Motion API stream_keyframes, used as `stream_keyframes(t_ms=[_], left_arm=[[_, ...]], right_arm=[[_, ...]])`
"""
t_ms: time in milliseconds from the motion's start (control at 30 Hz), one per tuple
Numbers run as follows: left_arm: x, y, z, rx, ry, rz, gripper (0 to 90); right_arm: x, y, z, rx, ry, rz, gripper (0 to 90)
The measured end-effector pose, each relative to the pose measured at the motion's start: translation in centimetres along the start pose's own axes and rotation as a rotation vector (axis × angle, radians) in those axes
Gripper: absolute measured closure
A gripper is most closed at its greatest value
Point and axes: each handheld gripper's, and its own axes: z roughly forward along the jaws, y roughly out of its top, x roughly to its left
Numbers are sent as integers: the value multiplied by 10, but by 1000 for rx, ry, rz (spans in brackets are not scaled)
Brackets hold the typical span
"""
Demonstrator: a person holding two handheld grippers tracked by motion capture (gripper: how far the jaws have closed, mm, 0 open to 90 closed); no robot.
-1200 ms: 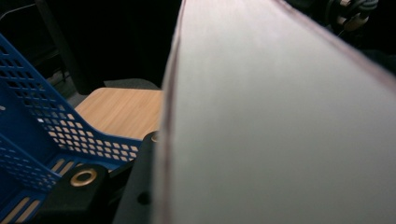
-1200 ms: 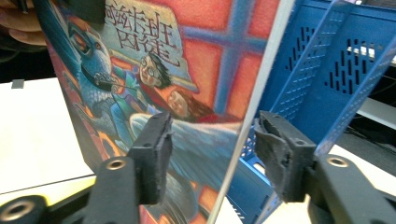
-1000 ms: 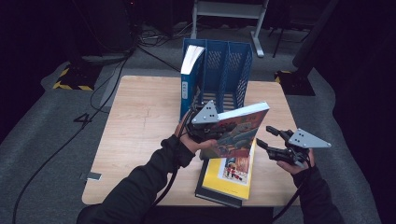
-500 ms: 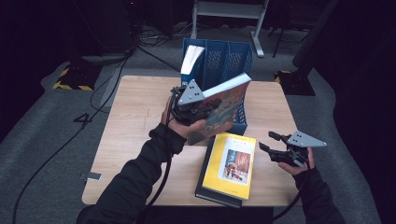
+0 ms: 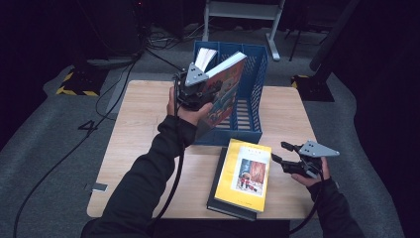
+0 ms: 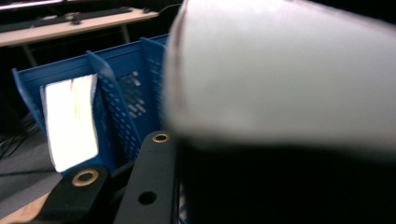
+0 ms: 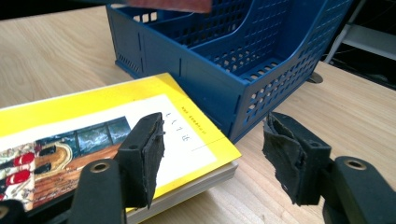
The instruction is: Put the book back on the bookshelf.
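On the table point(image 5: 143, 124): one blue rack point(image 5: 252, 94), two stacked books point(image 5: 240, 178); left tool point(image 5: 198, 91) clamps a third book point(image 5: 225, 89), right tool point(image 5: 283, 159) apart.

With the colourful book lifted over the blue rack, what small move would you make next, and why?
Probably ease the left tool down so the colourful book slides into an empty slot of the blue rack. The book is gripped, tilted above the rack, and a white book already fills the far-left slot.
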Motion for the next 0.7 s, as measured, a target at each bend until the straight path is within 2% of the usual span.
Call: stream_keyframes(t_ms=[67,100,200,233,267,300,333,467,533,700], left_arm=[[1,3,10,15,23,-7,744],[3,5,19,22,37,-27,744],[6,6,28,22,53,-47,743],[9,7,37,19,74,-76,744],[9,7,37,19,74,-76,744],[10,9,45,26,89,-76,744],[10,9,45,26,89,-76,743],[10,13,63,36,124,-73,743],[10,15,71,44,145,-92,743],[11,19,91,62,178,-98,743]], right_arm=[[2,-1,2,0,17,-9,386],[3,-1,1,-5,27,-13,385],[4,-1,1,-11,27,-23,385],[4,-1,1,-12,27,-23,385],[4,-1,1,-12,27,-23,385],[4,-2,1,-13,24,-23,385],[4,-2,1,-13,24,-23,385],[4,-3,1,-12,31,-27,384],[5,-4,3,-8,41,-32,385],[9,-5,5,12,53,-62,384]])
